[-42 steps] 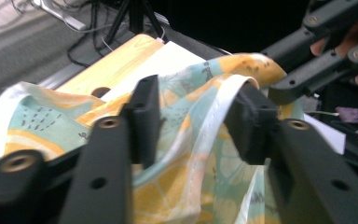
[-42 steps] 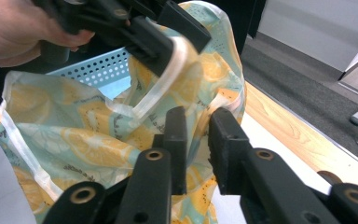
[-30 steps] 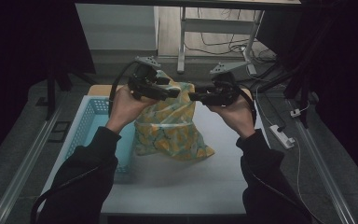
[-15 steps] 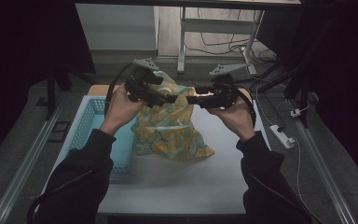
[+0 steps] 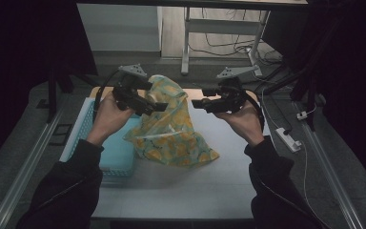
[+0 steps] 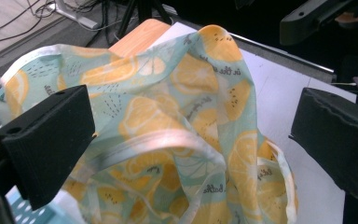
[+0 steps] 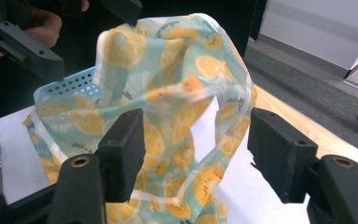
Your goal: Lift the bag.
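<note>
Left gripper point(image 5: 164, 106): jaws just spread wide, lemon-print bag point(image 5: 171, 136) loose between them.
Right gripper point(image 5: 196, 104): jaws opening, clamping nothing.
Bag: slumped on worktop point(image 5: 209, 181).

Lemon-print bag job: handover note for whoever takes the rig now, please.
Left gripper: jaws have just been opening, now wide, no grip; bag fabric lies between them, unpinched.
Right gripper: jaws have just been opening, apart from the bag, holding nothing.
Lemon-print bag: slumped on the white table, top standing up, its left edge against the blue basket.
Done: bag let go by both grippers.
Left: likely regrip it and move it on, perhaps to the basket; that is a guess.
</note>
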